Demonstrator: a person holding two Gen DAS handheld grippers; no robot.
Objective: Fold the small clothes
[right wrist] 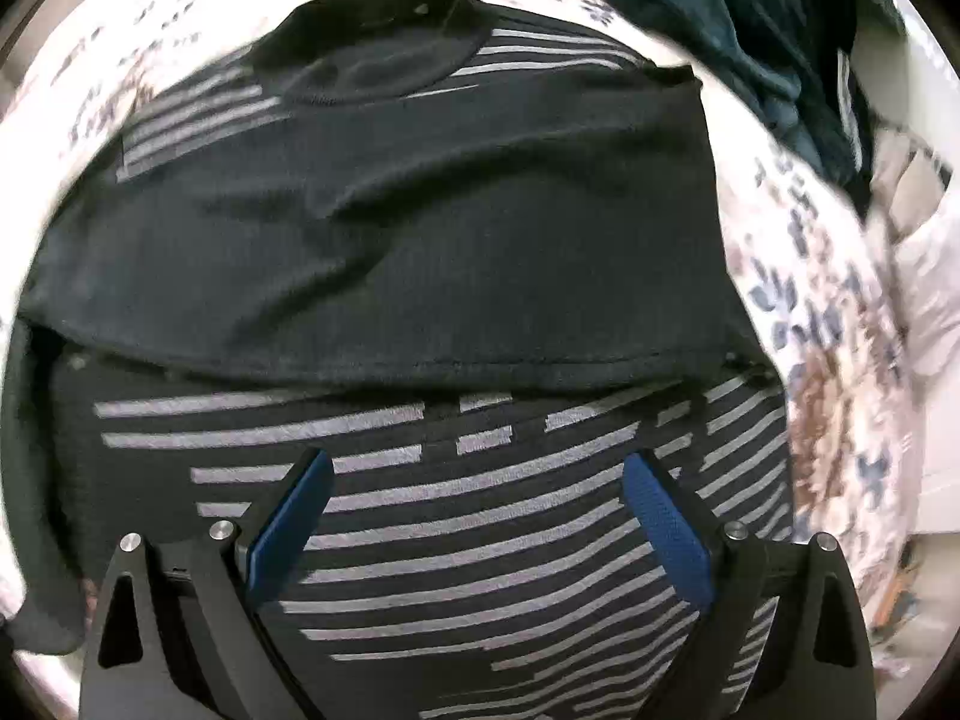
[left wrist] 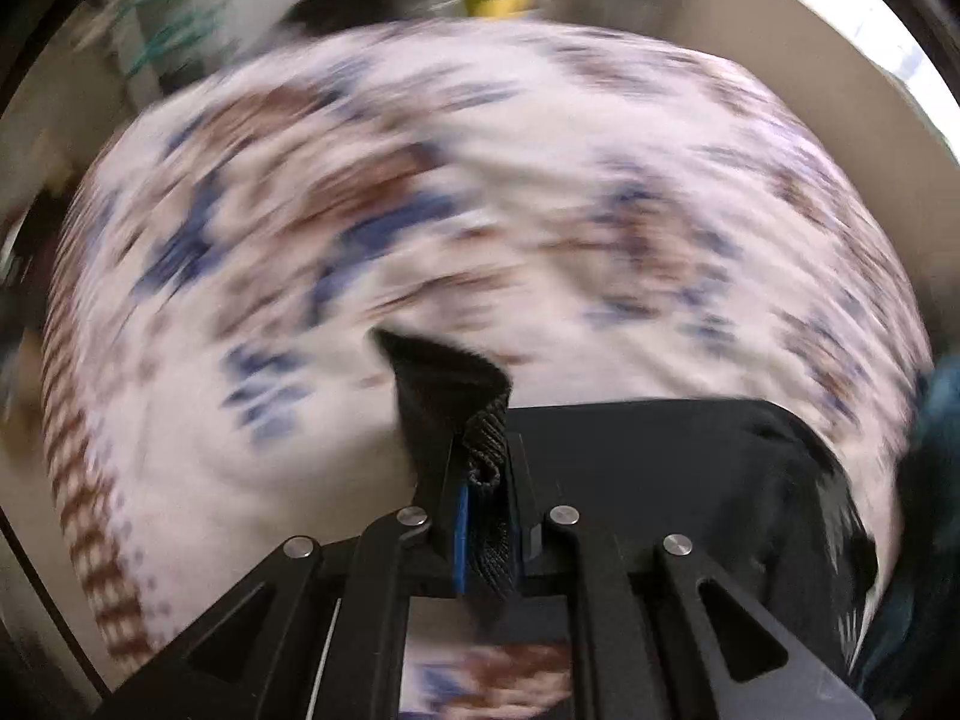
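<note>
A black shirt with grey stripes (right wrist: 420, 240) lies spread on a floral bedsheet (right wrist: 828, 360), with one part folded across its middle and its collar (right wrist: 360, 48) at the far end. My right gripper (right wrist: 477, 459) hangs straight above the striped lower part, open, its blue pads (right wrist: 666, 534) wide apart and nothing between them. In the left wrist view, my left gripper (left wrist: 483, 420) is shut on a bunched edge of the black shirt (left wrist: 444, 378), lifted over the blurred sheet (left wrist: 420, 180). More black cloth (left wrist: 750, 480) trails to the right.
A heap of dark teal clothes (right wrist: 720, 12) lies on the sheet beyond the shirt's far right corner. A pale pillow or bedding (right wrist: 924, 276) is at the right edge. Beyond the bed, blurred furniture and a yellow object (left wrist: 498, 3) show in the left wrist view.
</note>
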